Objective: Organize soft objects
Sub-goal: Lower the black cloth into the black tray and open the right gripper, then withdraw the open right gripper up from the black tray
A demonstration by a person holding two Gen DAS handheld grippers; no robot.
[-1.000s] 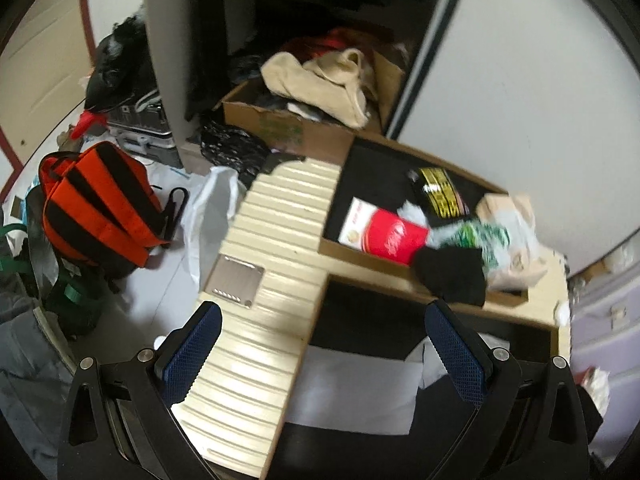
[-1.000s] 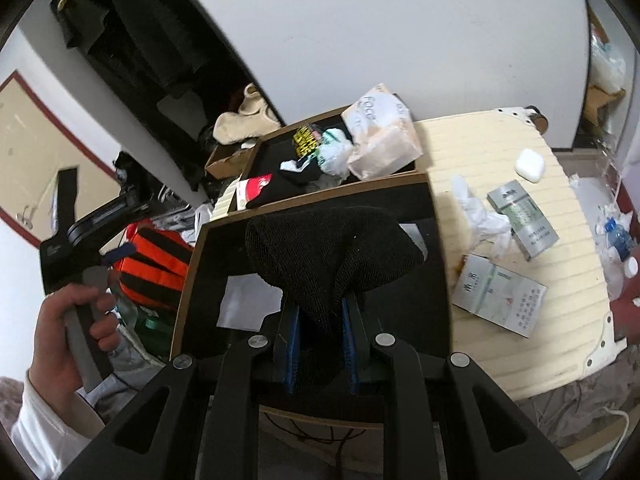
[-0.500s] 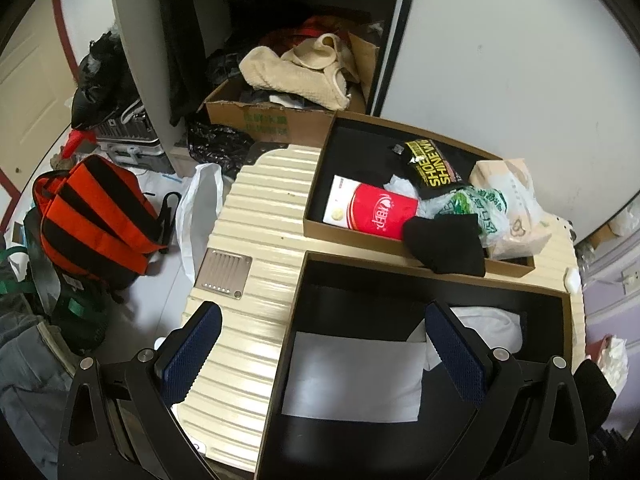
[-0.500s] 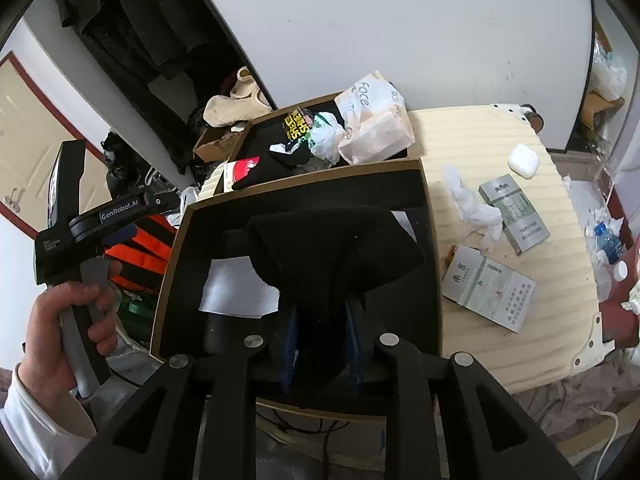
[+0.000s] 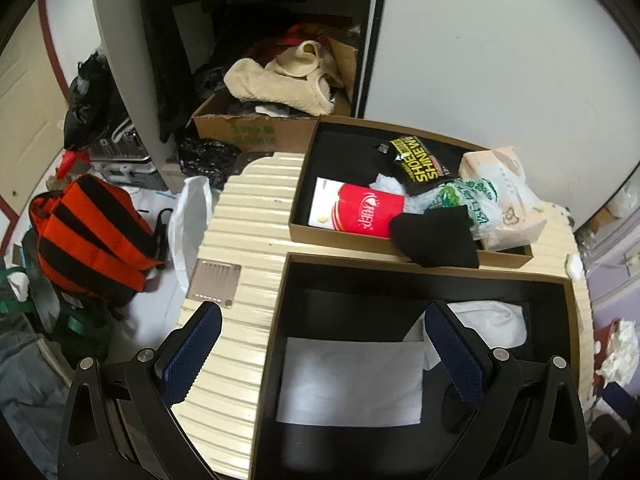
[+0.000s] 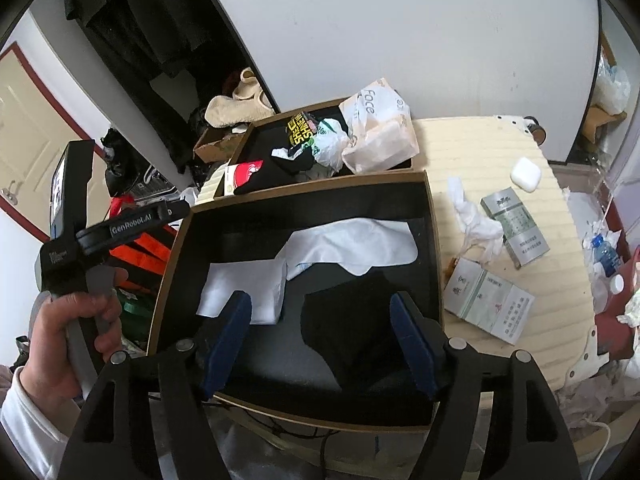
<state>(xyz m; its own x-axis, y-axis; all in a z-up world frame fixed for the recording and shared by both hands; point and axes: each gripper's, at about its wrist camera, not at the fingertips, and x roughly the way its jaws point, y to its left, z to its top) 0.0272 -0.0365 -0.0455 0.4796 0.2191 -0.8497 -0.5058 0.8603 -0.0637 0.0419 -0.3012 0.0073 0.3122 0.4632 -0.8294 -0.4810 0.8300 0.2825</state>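
Right wrist: right hand-held gripper (image 6: 320, 336) gapes empty over black cloth (image 6: 352, 320) — cigarette packs (image 6: 514, 226) beside the box (image 6: 434, 240).

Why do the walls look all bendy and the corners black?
Both views come through fisheye lenses: in the left wrist view the closet frame bows, in the right wrist view the table curves, and dark corners ring each picture. Both pictures are mostly sharp.
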